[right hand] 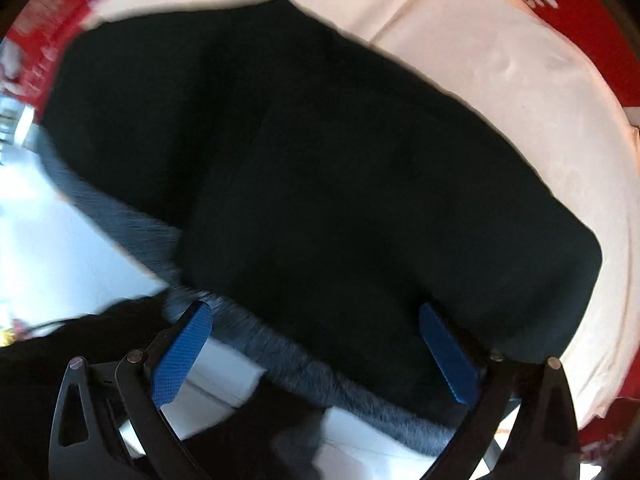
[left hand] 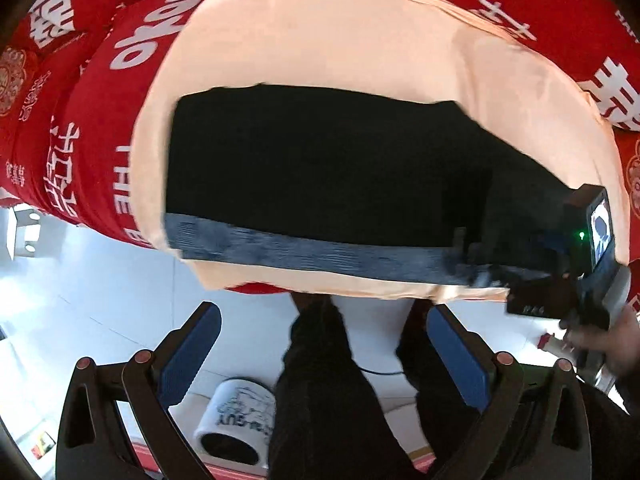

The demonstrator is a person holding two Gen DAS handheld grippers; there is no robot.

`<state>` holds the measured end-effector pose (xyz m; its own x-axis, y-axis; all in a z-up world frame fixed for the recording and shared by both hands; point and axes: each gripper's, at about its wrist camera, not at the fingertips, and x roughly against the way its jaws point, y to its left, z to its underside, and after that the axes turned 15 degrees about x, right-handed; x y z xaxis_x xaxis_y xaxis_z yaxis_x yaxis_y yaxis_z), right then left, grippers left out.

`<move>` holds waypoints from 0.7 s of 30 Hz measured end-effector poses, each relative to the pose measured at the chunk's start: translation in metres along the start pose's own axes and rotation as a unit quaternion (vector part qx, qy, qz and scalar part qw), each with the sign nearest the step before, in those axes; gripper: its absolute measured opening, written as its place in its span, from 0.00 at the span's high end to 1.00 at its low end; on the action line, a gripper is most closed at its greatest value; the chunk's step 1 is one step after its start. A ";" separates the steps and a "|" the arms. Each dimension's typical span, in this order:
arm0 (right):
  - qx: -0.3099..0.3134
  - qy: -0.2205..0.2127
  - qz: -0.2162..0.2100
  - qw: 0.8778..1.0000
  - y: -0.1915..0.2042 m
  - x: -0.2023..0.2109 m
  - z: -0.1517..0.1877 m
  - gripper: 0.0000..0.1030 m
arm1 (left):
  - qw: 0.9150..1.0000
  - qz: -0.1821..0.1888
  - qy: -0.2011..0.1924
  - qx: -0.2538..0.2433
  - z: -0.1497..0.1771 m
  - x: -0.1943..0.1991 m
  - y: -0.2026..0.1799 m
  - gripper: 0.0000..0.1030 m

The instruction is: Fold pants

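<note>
- Black pants (left hand: 320,168) lie folded into a wide dark block on a peach cloth (left hand: 304,40) that covers the bench; a red cloth with white lettering (left hand: 100,128) shows around the peach one.
- A grey ribbed waistband (left hand: 312,254) runs along the near edge of the pants, by the bench's front edge.
- In the left wrist view, the left tool (left hand: 324,354) sits at 6 o'clock, back from the bench edge and above the white floor (left hand: 80,300), its blue-padded fingers (left hand: 188,356) spread wide and holding nothing.
- A person's dark-clothed legs (left hand: 320,392) stand between those fingers, with a white mug (left hand: 236,420) at about 7 o'clock.
- At 3 o'clock in that view, the right tool (left hand: 480,276) reaches in over the waistband's end, gripped by a hand (left hand: 604,344); a small lit screen sits on top.
- In the right wrist view, the right tool's blue fingers (right hand: 184,356) are spread apart over the waistband, not gripping the fabric.
</note>
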<state>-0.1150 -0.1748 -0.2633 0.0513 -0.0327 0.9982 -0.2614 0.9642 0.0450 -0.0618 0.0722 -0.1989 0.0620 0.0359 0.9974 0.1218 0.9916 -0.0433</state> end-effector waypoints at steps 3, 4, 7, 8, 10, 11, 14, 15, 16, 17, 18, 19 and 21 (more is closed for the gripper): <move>0.008 0.018 -0.008 1.000 0.009 0.011 -0.021 0.00 | 1.000 0.009 0.003 0.011 -0.013 -0.013 0.031 0.00; 0.019 -0.009 -0.018 1.000 0.014 0.025 -0.028 0.00 | 1.000 0.017 0.003 0.015 -0.017 -0.018 0.039 0.00; 0.111 -0.091 -0.028 0.989 0.044 0.071 -0.065 0.00 | 0.999 0.038 0.000 0.017 -0.027 -0.034 0.059 0.00; 0.165 -0.106 -0.031 0.980 0.060 0.082 -0.087 0.00 | 0.999 0.043 0.000 0.015 -0.028 -0.038 0.063 0.00; 0.246 -0.120 -0.031 0.961 0.086 0.092 -0.127 0.00 | 0.998 0.055 -0.002 0.008 -0.030 -0.043 0.069 0.00; 0.279 -0.127 -0.037 0.951 0.098 0.095 -0.150 0.00 | 0.998 0.061 -0.007 0.002 -0.030 -0.045 0.071 0.00; 0.345 -0.150 -0.061 0.925 0.134 0.094 -0.214 0.00 | 0.997 0.074 -0.017 -0.007 -0.029 -0.048 0.080 0.00; 0.361 -0.150 -0.070 0.918 0.142 0.088 -0.233 0.00 | 0.997 0.077 -0.018 -0.006 -0.029 -0.050 0.083 0.00; 0.380 -0.145 -0.078 0.910 0.154 0.084 -0.247 0.00 | 0.996 0.082 -0.017 -0.005 -0.028 -0.052 0.088 0.00; 0.402 -0.136 -0.085 0.902 0.171 0.073 -0.263 0.00 | 0.996 0.085 -0.016 -0.005 -0.028 -0.054 0.091 0.00; 0.428 -0.125 -0.101 0.889 0.185 0.061 -0.278 0.00 | 0.996 0.088 -0.016 -0.004 -0.027 -0.056 0.095 0.00; 0.442 -0.118 -0.109 0.883 0.199 0.050 -0.287 0.00 | 0.996 0.090 -0.016 -0.003 -0.026 -0.057 0.097 0.00; 0.470 -0.065 -0.124 0.871 0.214 0.021 -0.303 0.02 | 0.995 0.096 -0.016 0.001 -0.024 -0.061 0.105 0.00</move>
<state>0.1223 0.1104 -0.2450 0.1252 -0.2975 0.9465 -0.9352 0.2831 0.2126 -0.0288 0.1715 -0.2654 0.0519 0.2292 0.9720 0.1088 0.9662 -0.2337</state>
